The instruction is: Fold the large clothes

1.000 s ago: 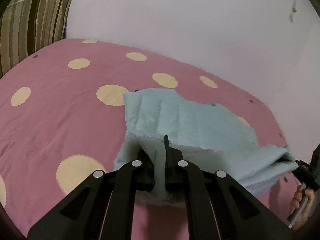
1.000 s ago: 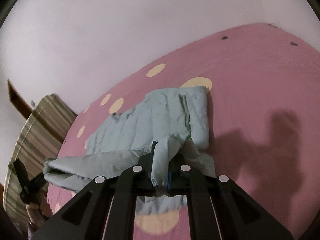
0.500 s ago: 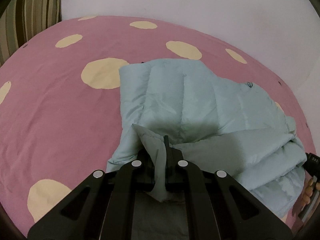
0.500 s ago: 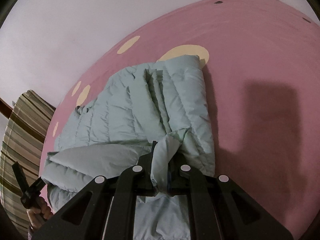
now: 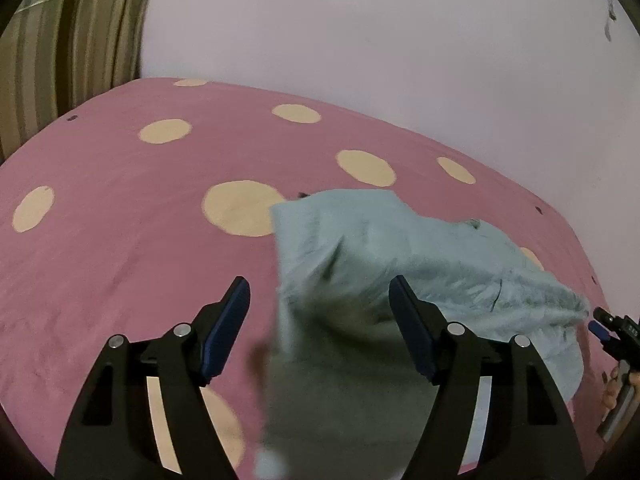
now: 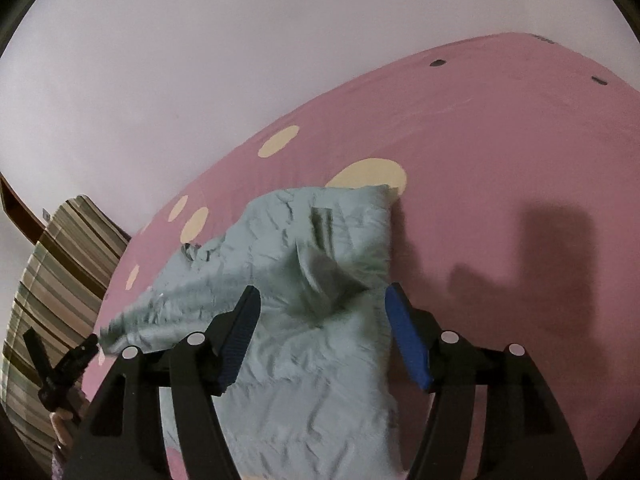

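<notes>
A pale blue-green quilted jacket point(image 5: 380, 264) lies folded on the pink bed sheet point(image 5: 120, 208); it also shows in the right wrist view point(image 6: 304, 280). My left gripper point(image 5: 320, 300) is open, jaws wide apart above the jacket's left edge, holding nothing. My right gripper point(image 6: 322, 312) is open too, jaws wide apart above the jacket's right edge. The released cloth between the jaws is blurred. Each gripper shows at the edge of the other's view: the right one point(image 5: 616, 328) and the left one point(image 6: 64, 364).
The sheet has cream dots point(image 5: 240, 208). A striped pillow point(image 5: 68, 48) stands at the bed's head against the pale wall point(image 5: 360, 32); it also shows in the right wrist view point(image 6: 52, 288). Shadows of hand and gripper fall on the sheet point(image 6: 540, 256).
Both grippers have opened and let go of the jacket edge they were pinching. The freed edge drops onto the folded jacket. Both grippers have risen and pulled back a little.
</notes>
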The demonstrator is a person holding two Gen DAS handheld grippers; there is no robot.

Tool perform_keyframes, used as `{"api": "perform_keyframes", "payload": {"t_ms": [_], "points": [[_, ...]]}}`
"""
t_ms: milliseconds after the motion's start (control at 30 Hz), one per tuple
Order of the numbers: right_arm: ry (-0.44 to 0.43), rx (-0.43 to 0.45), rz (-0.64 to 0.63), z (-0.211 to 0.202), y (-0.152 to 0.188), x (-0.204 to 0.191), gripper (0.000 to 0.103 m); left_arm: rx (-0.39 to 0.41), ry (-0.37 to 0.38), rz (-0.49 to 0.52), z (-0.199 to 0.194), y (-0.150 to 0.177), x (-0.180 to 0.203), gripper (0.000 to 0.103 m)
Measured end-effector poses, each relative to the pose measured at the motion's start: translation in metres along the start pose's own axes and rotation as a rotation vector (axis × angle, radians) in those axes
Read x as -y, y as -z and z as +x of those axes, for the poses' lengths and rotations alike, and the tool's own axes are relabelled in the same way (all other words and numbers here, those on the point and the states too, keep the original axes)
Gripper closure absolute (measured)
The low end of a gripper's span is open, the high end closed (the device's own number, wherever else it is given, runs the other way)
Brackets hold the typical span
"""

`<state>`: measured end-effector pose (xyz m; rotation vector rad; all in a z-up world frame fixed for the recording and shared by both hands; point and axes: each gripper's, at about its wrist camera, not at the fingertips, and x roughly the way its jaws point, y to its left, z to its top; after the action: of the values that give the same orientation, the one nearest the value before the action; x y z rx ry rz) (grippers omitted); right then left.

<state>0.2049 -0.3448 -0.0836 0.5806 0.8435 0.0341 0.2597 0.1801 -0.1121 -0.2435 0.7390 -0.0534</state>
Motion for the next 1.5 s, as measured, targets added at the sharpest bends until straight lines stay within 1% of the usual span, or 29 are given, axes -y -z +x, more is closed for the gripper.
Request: {"api": "perform_keyframes", "payload": {"t_ms": [100, 200, 333, 400, 500, 600, 633, 667, 700, 733, 767, 800, 833, 867, 900, 933, 967, 1067, 1300, 1400, 1500], "points": [[0.006, -0.011, -0.01, -0.001, 0.004, 0.004, 0.039, -0.014, -0.008, -0.027, -0.001, 0.008, -0.017, 0.031], [0.012, -0.024, -0.029, 0.006, 0.006, 0.001, 0.039, -0.042, -0.013, -0.015, 0.006, 0.014, -0.024, 0.031], [0.022, -0.024, -0.095, 0.021, 0.001, -0.012, 0.039, -0.068, 0.013, 0.043, 0.022, 0.011, -0.017, 0.031], [0.031, -0.025, -0.13, 0.03, -0.004, -0.019, 0.039, -0.087, 0.039, 0.066, 0.035, 0.005, -0.012, 0.031], [0.044, -0.033, -0.181, 0.046, -0.011, -0.025, 0.039, -0.121, 0.079, 0.07, 0.054, -0.001, -0.012, 0.031], [0.041, -0.062, -0.189, 0.061, -0.015, -0.022, 0.039, -0.163, 0.089, 0.06, 0.074, -0.003, -0.016, 0.031], [0.033, -0.08, -0.184, 0.067, -0.016, -0.02, 0.039, -0.171, 0.092, 0.06, 0.077, -0.003, -0.016, 0.033], [0.03, -0.091, -0.184, 0.07, -0.016, -0.019, 0.039, -0.18, 0.094, 0.067, 0.082, -0.003, -0.015, 0.042], [0.033, -0.098, -0.187, 0.074, -0.015, -0.018, 0.041, -0.188, 0.093, 0.079, 0.085, -0.002, -0.014, 0.048], [0.044, -0.102, -0.197, 0.077, -0.014, -0.018, 0.051, -0.197, 0.091, 0.105, 0.088, -0.002, -0.01, 0.059], [0.053, -0.105, -0.204, 0.079, -0.013, -0.019, 0.06, -0.198, 0.087, 0.13, 0.089, -0.001, -0.007, 0.069], [0.063, -0.105, -0.209, 0.08, -0.012, -0.019, 0.064, -0.195, 0.082, 0.154, 0.089, 0.0, -0.004, 0.075], [0.061, -0.104, -0.211, 0.081, -0.011, -0.018, 0.072, -0.189, 0.076, 0.178, 0.088, 0.001, 0.0, 0.082], [0.057, -0.102, -0.211, 0.08, -0.009, -0.018, 0.076, -0.18, 0.066, 0.192, 0.086, 0.001, 0.003, 0.088], [0.057, -0.091, -0.213, 0.078, -0.008, -0.019, 0.078, -0.167, 0.063, 0.197, 0.082, 0.001, 0.004, 0.09], [0.055, -0.084, -0.215, 0.075, -0.007, -0.019, 0.085, -0.157, 0.061, 0.197, 0.079, 0.001, 0.005, 0.093], [0.052, -0.074, -0.218, 0.071, -0.006, -0.021, 0.089, -0.143, 0.058, 0.194, 0.074, 0.0, 0.006, 0.094], [0.051, -0.04, -0.228, 0.057, -0.002, -0.027, 0.093, -0.1, 0.05, 0.193, 0.058, -0.003, 0.011, 0.097], [0.052, 0.066, -0.289, 0.009, 0.002, -0.047, 0.095, 0.018, 0.06, 0.2, 0.005, -0.011, 0.022, 0.099], [0.044, 0.116, -0.305, -0.007, -0.006, -0.057, 0.095, 0.056, 0.058, 0.19, -0.005, -0.024, 0.025, 0.099], [0.043, 0.154, -0.315, -0.01, -0.024, -0.069, 0.095, 0.086, 0.039, 0.188, -0.005, -0.041, 0.032, 0.1]]}}
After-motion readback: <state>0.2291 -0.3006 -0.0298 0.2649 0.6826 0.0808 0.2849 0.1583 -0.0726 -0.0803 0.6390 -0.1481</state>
